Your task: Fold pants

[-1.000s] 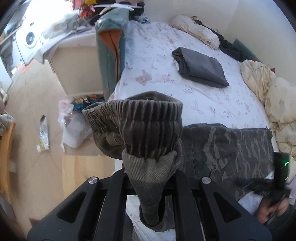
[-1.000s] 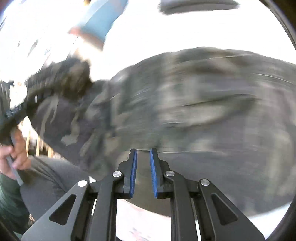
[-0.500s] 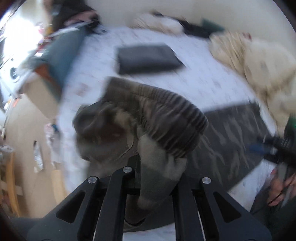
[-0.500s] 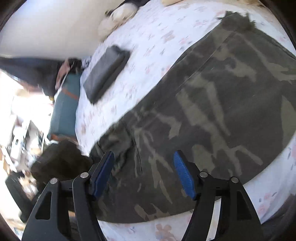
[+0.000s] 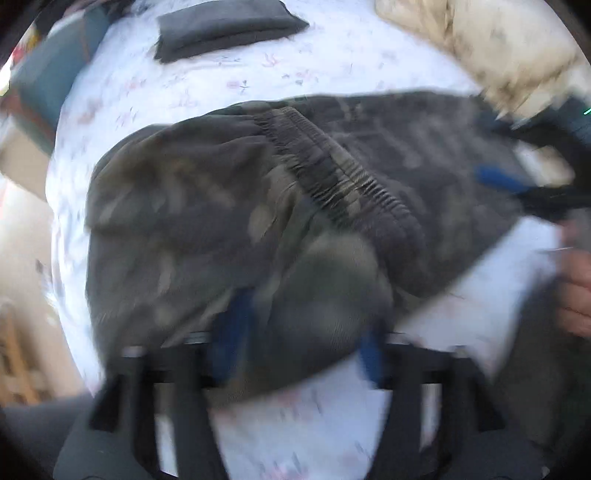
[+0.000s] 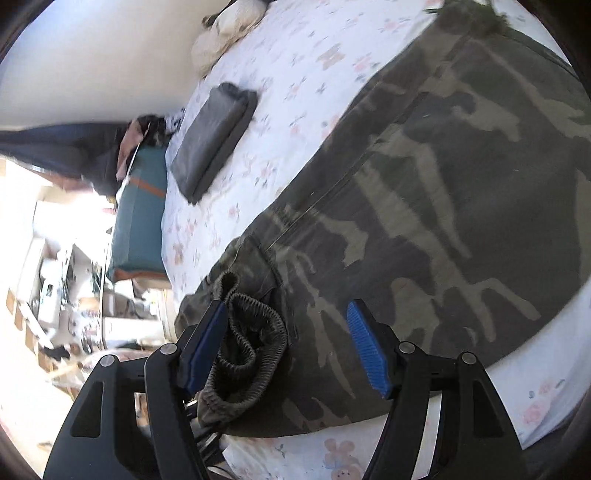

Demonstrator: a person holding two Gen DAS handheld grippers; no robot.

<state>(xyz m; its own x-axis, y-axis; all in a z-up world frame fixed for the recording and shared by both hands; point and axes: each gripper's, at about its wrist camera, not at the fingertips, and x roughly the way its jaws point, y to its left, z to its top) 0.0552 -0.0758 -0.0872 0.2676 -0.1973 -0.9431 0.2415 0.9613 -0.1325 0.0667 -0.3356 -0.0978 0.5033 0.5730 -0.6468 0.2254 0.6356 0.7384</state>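
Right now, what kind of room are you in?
Probably a bedroom. The camouflage pants lie on a bed with a flowery sheet, a pillow sits near the wall, and folded grey clothing rests beyond them.

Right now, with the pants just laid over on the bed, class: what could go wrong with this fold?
1. The waistband lies slanted across the pants, so the fold may set crooked.
2. The left gripper is opening with cloth still between its fingers; pulling back could drag the fold open.
3. The bunched waistband sits against one finger of the open right gripper and might snag.
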